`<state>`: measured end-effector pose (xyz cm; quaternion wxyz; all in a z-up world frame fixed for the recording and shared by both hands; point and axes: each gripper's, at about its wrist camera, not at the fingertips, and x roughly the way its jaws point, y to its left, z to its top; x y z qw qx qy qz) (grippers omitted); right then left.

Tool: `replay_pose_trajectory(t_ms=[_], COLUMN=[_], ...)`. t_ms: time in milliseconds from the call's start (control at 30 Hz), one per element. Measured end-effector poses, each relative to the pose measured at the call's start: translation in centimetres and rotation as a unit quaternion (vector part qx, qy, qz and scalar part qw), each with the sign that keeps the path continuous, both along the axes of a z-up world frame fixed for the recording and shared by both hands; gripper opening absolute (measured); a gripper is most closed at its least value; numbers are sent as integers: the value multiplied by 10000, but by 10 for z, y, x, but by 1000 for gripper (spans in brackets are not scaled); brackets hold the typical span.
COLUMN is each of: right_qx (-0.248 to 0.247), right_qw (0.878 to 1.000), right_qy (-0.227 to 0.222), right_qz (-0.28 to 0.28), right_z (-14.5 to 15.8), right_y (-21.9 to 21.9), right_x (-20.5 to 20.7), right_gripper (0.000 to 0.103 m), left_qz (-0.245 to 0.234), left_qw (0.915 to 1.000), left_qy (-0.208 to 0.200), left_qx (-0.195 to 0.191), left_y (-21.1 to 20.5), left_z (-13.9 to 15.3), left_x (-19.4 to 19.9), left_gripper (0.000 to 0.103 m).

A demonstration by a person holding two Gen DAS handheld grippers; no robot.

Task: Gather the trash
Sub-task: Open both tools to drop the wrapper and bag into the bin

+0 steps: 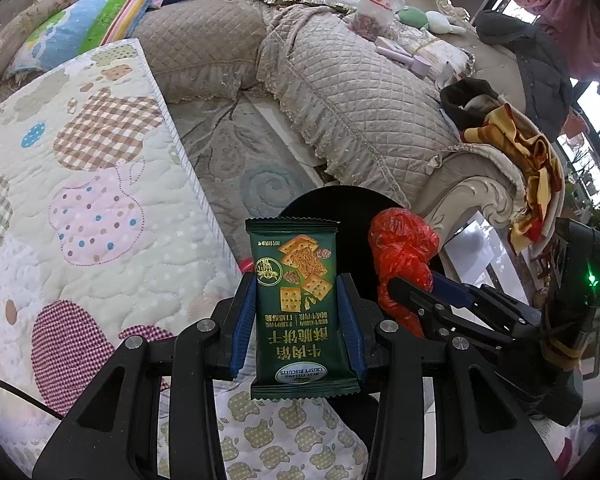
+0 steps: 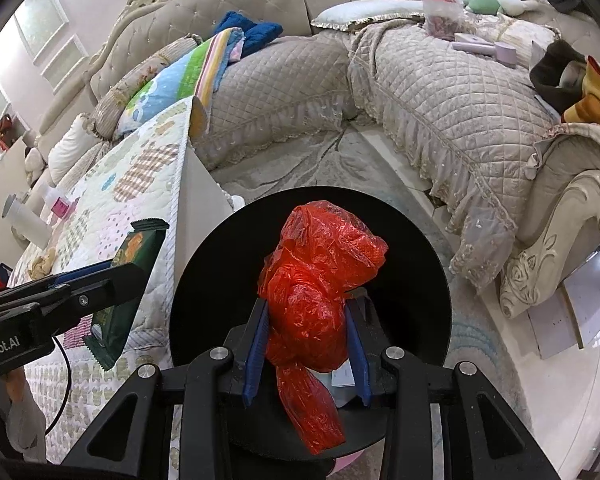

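My left gripper (image 1: 296, 288) is shut on a dark green biscuit wrapper (image 1: 296, 304), held upright above the edge of the quilted table. It also shows in the right wrist view (image 2: 132, 280) at the left. My right gripper (image 2: 308, 312) is shut on a crumpled red plastic bag (image 2: 316, 280), held directly over the round black bin (image 2: 428, 280). In the left wrist view the red bag (image 1: 400, 248) and right gripper (image 1: 412, 288) sit to the right of the wrapper, over the black bin (image 1: 340, 200).
A table with an apple-pattern quilt (image 1: 80, 200) lies left of the bin. A quilted beige corner sofa (image 2: 440, 92) with pillows, clothes and small items curves behind. A patterned rug (image 1: 236, 152) covers the floor between. A white bottle (image 2: 24, 220) stands on the table.
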<state>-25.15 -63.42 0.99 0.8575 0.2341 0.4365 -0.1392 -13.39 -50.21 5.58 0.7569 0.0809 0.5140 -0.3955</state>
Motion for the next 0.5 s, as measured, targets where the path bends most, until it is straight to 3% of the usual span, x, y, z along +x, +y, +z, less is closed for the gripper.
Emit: replay_pose_trajectory(t_ms=[167,233,367,500], right_qx=[-14,-5,4,10], right_qw=[10000,10000,9999,9999], right_qy=[9,-3,-25,-15], right_qz=[-18,-49,-103,-130], right_z=[0,0,2,4], right_y=[-2,-3,-5,-4], right_x=[0,0,0,-1], right_gripper=[37,43,44,45], left_qz=[6,-4,-26,6], left_qw=[10000,9999,9997,9994], left_qy=[47,106,162,211], left_qx=[-50,-69,-171,-262], left_y=[0,1,2,6], left_z=[-1,-2,-1,2], left_x=[2,3,4,6], left_gripper=[38,39,50,52])
